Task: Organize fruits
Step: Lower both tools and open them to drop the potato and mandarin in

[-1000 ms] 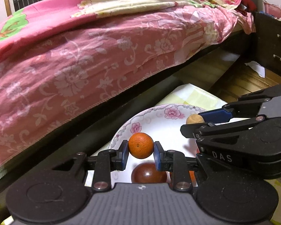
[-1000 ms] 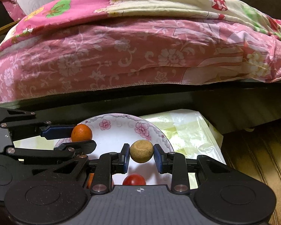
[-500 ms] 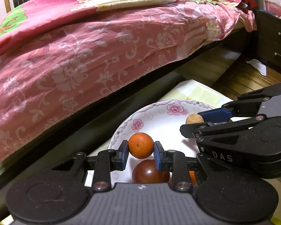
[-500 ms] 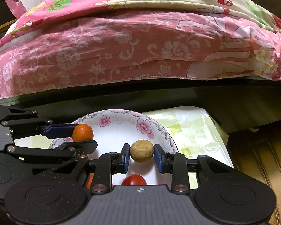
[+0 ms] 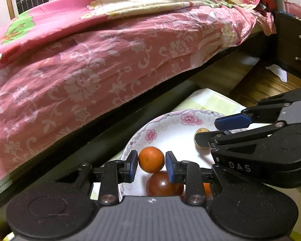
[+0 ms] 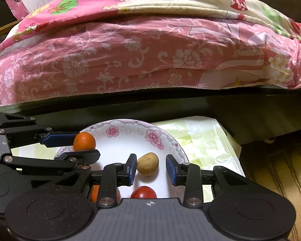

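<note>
**Both grippers loosen over the flowered plate**

In the left wrist view, the left gripper [image 5: 151,165] sits low in the centre of the frame with an orange [image 5: 151,159] between its blue pads. Its jaws have just been opening; thin gaps show on both sides of the fruit, so the pads no longer press on it. Just below the orange, touching or nearly touching it, lies a dark red fruit [image 5: 162,184] on the white plate [image 5: 170,128] with pink flowers along its rim. At the right edge of this frame the right gripper [image 5: 214,129] reaches in, partly hiding a small tan fruit [image 5: 202,131].

In the right wrist view, the right gripper has also just been opening. The tan fruit rests on the plate between the pads, close to the left pad and clearly apart from the right one, so it is released. A red fruit [image 6: 143,192] peeks out at the lower centre, and the orange shows at the left by the left gripper's blue pad.

The plate stands on a pale green checked cloth [image 6: 202,140]. A bed with a pink floral cover [image 6: 130,60] fills the upper half of both frames
</note>
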The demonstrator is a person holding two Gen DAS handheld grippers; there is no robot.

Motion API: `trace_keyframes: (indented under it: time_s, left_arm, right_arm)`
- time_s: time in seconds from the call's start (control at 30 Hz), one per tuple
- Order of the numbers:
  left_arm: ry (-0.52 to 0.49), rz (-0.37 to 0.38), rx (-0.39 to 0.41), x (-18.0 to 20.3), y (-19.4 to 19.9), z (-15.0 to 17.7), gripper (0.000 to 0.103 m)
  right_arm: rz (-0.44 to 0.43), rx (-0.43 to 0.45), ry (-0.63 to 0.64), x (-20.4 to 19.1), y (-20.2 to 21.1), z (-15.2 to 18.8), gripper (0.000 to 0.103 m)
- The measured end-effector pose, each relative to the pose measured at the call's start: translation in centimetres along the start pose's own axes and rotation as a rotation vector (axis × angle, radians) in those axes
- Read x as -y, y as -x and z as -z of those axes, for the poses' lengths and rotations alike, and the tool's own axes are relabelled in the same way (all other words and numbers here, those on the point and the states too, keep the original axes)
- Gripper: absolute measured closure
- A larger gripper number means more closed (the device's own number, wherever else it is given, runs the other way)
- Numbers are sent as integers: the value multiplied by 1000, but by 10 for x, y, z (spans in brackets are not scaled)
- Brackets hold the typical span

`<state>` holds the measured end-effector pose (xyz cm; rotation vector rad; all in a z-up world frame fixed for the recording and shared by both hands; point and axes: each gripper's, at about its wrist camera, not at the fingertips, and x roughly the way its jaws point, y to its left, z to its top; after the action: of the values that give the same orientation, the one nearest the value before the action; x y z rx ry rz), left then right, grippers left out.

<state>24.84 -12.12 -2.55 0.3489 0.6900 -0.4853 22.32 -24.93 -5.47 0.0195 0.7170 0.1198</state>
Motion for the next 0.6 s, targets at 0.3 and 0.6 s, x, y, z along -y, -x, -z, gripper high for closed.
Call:
trace_keyframes:
  time_s: [0.3, 0.6]
  left_arm:
    - [-5, -7, 19, 1, 14, -2, 63]
    - [-4, -8, 44, 3, 36, -5, 63]
  right_arm:
    - [10, 22, 3, -1, 14, -2, 70]
    - [12, 49, 4, -6, 39, -3, 70]
